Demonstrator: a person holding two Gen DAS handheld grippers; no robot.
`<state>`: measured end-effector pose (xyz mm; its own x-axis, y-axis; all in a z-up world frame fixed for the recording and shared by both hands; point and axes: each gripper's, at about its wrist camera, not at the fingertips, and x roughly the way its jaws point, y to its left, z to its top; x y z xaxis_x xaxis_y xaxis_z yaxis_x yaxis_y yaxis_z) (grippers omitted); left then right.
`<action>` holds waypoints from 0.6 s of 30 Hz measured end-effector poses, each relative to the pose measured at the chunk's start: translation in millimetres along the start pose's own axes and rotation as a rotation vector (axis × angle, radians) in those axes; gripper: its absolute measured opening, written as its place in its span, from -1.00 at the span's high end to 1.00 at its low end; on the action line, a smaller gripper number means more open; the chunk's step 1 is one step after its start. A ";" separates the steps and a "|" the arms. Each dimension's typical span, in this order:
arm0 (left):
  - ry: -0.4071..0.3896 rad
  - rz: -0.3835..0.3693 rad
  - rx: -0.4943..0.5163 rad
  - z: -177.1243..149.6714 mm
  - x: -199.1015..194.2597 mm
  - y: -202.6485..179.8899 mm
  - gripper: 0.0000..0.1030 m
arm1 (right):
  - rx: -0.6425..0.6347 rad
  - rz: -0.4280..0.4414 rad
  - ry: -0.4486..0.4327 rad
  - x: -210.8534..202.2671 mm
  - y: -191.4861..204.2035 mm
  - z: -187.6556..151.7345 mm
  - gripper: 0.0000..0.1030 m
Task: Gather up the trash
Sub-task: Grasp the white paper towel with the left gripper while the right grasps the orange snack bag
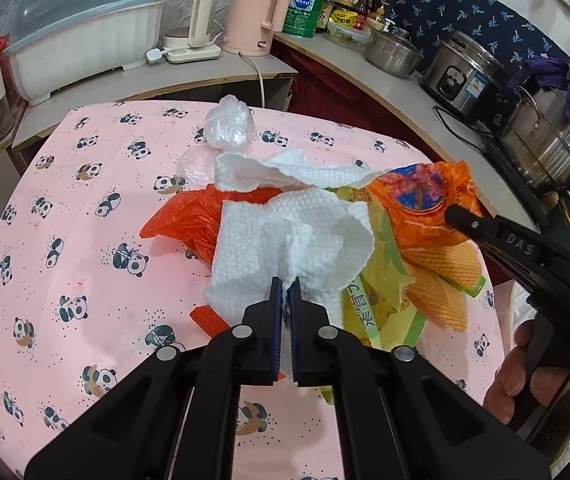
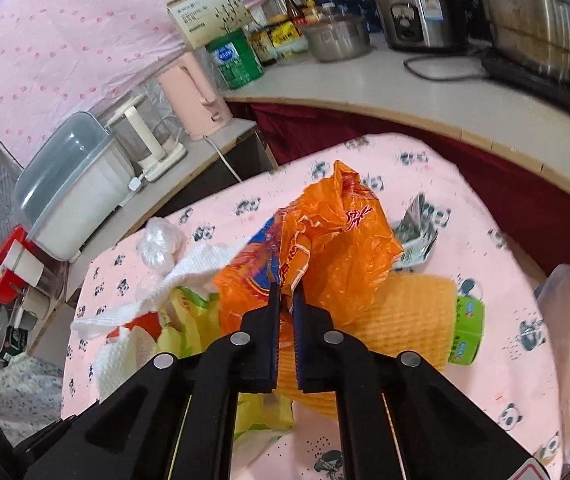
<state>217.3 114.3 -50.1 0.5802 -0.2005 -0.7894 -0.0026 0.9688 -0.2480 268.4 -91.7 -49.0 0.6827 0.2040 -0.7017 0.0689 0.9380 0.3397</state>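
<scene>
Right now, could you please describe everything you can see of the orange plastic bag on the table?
The orange plastic bag is thin, crinkled and translucent, printed with a blue and red emblem and red characters. It is bunched up and rises in a peak on the pink panda tablecloth, resting over yellow packaging and an orange waffle cloth, beside a white paper towel. The right gripper is shut on its near edge.

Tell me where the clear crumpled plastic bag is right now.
In the left wrist view the clear plastic bag lies at the far side of the panda tablecloth, just beyond the white paper towel and the trash pile.
</scene>
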 end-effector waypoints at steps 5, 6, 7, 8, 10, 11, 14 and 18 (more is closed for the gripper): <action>-0.040 -0.014 0.009 0.0 -24.4 -9.3 0.95 | -0.020 0.004 -0.083 -41.1 3.1 12.3 0.89; -0.050 -0.018 0.012 -0.2 -30.1 -11.8 0.95 | -0.018 0.008 -0.099 -51.1 2.1 14.8 0.89; -0.060 -0.024 0.018 -0.1 -36.3 -14.7 0.96 | -0.017 0.011 -0.117 -61.7 1.0 17.0 0.89; -0.071 -0.028 0.025 0.1 -43.3 -18.4 0.96 | -0.016 0.011 -0.129 -69.1 -0.1 18.5 0.89; -0.091 -0.039 0.035 -0.2 -55.7 -24.2 0.96 | -0.014 0.012 -0.160 -89.1 -4.1 20.7 0.89; -0.101 -0.043 0.041 -0.4 -62.4 -28.0 0.96 | -0.012 0.011 -0.175 -99.5 -6.2 21.5 0.89; -0.126 -0.055 0.061 -2.3 -79.5 -40.5 0.96 | -0.006 0.007 -0.208 -125.8 -12.7 20.2 0.89; -0.155 -0.072 0.101 -9.2 -99.4 -63.0 0.96 | 0.005 -0.003 -0.242 -155.8 -25.7 14.5 0.89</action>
<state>152.3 71.8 38.8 0.6941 -0.2524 -0.6741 0.1207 0.9641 -0.2367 170.7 -151.6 60.7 0.8367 0.1278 -0.5325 0.0742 0.9370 0.3415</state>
